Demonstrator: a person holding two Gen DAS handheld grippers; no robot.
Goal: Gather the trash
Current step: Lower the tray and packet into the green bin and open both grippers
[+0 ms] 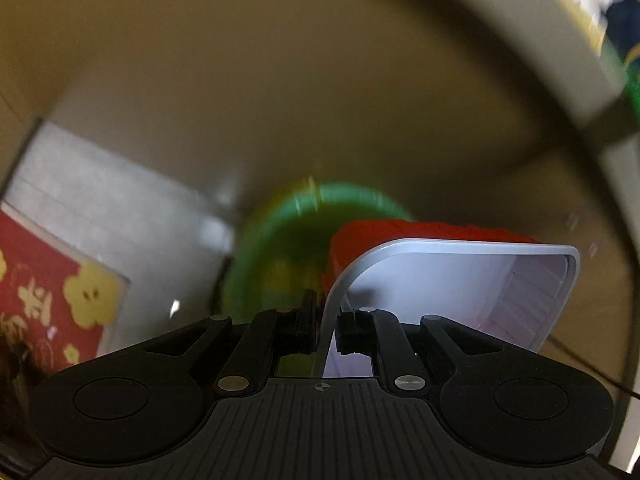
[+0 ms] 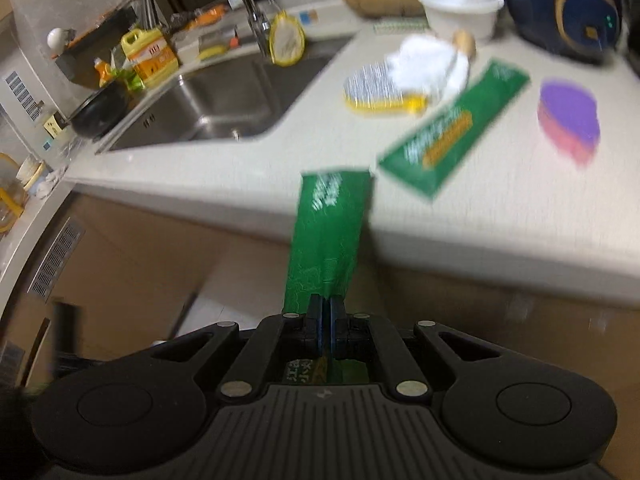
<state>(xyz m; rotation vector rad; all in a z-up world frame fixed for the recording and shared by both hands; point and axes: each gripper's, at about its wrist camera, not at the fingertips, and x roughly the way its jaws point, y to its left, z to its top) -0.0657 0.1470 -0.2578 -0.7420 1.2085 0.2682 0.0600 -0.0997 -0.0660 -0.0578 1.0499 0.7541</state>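
In the left wrist view my left gripper (image 1: 328,320) is shut on the rim of a white plastic tray (image 1: 460,280) with a red outer side. It points steeply down. A blurred round green container (image 1: 280,256) lies just beyond and below it. In the right wrist view my right gripper (image 2: 329,312) is shut on the lower end of a green packet (image 2: 328,232), which stands upright in front of the countertop's (image 2: 240,168) edge. A second green packet (image 2: 452,132) lies flat on the counter, past the held one and to its right.
On the counter are a yellow-rimmed scrubber (image 2: 376,92), white tissue (image 2: 432,64), a white cup (image 2: 460,8), a purple and pink pad (image 2: 568,120) and a dark blue round appliance (image 2: 568,8). A steel sink (image 2: 224,100) is at the left. Brown cabinet fronts (image 1: 280,80) and a red flowered mat (image 1: 48,280) are below.
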